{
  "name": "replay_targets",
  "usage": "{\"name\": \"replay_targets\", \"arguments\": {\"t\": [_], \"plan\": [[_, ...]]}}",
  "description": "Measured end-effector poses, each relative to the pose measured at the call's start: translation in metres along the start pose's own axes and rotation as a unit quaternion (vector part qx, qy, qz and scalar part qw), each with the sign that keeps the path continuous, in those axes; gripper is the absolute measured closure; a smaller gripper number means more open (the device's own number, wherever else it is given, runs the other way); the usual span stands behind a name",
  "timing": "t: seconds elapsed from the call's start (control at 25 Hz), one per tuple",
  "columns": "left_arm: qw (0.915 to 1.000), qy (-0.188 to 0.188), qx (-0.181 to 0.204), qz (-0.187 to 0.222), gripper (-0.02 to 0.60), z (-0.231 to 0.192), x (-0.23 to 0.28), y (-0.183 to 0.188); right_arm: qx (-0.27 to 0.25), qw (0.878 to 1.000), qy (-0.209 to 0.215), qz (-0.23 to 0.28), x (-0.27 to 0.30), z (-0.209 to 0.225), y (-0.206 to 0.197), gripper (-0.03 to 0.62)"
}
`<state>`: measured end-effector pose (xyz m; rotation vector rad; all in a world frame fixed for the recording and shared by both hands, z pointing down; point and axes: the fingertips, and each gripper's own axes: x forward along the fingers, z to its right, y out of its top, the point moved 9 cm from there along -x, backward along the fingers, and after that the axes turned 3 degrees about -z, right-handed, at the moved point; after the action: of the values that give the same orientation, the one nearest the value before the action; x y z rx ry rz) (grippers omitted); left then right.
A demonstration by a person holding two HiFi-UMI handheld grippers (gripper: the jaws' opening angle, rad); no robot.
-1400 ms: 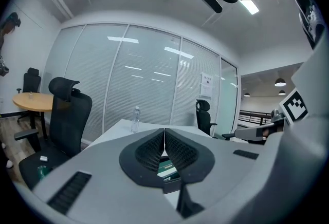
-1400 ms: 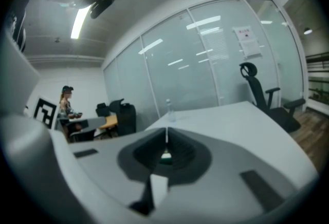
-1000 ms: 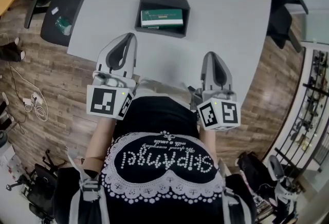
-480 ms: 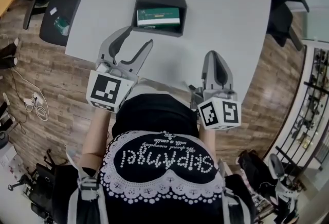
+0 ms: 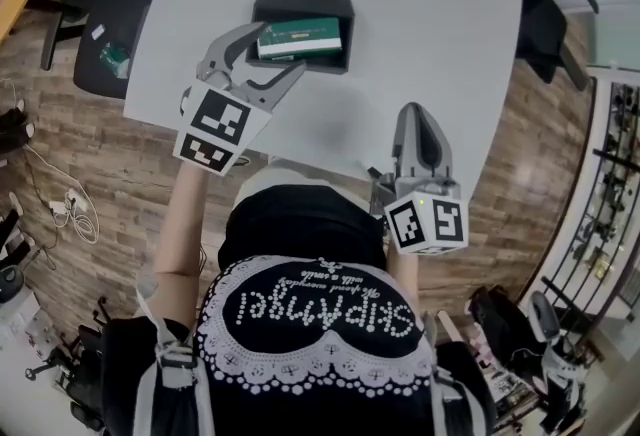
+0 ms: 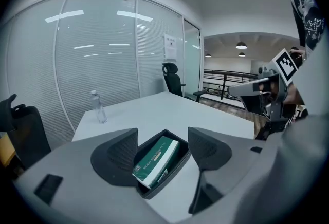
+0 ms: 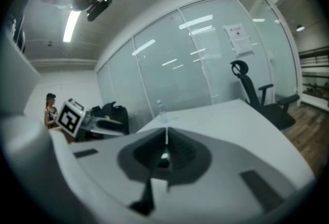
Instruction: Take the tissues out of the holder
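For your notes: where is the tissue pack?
Head view, upper left: the tissue pack lies inside the dark holder, just beyond the left hand-held gripper.

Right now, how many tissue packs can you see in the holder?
1. A single green tissue pack lies inside the black holder near the far left part of the white table. More packs could be hidden underneath it.

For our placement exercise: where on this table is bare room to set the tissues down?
Bare: on the white table, the stretch right of the dark rectangular holder, reaching the right edge, beyond the shut right tongs. Crowded: the holder's near-left corner, where the left tongs, jaws just opening and empty, hover by the green tissue pack.
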<state>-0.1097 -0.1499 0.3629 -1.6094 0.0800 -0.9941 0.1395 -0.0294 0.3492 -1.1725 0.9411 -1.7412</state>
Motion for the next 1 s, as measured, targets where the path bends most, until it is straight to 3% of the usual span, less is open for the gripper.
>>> {"name": "replay_targets", "arguments": {"t": [0.32, 0.8, 1.0], "plan": [[0.9938, -0.062, 0.023, -0.09, 0.241, -0.006, 0.062, -0.015, 0.01, 1.0, -0.016, -0.011, 0.007, 0.015, -0.001, 0.56], [0.9723, -0.099, 0.032, -0.209, 0.211, -0.011, 0.127, -0.057, 0.027, 0.998, -0.035, -0.04, 0.024, 0.038, -0.003, 0.562], [0.9649, -0.116, 0.025, -0.234, 0.21, -0.014, 0.137, -0.064, 0.032, 0.998, -0.039, -0.049, 0.033, 0.046, -0.003, 0.56]]}}
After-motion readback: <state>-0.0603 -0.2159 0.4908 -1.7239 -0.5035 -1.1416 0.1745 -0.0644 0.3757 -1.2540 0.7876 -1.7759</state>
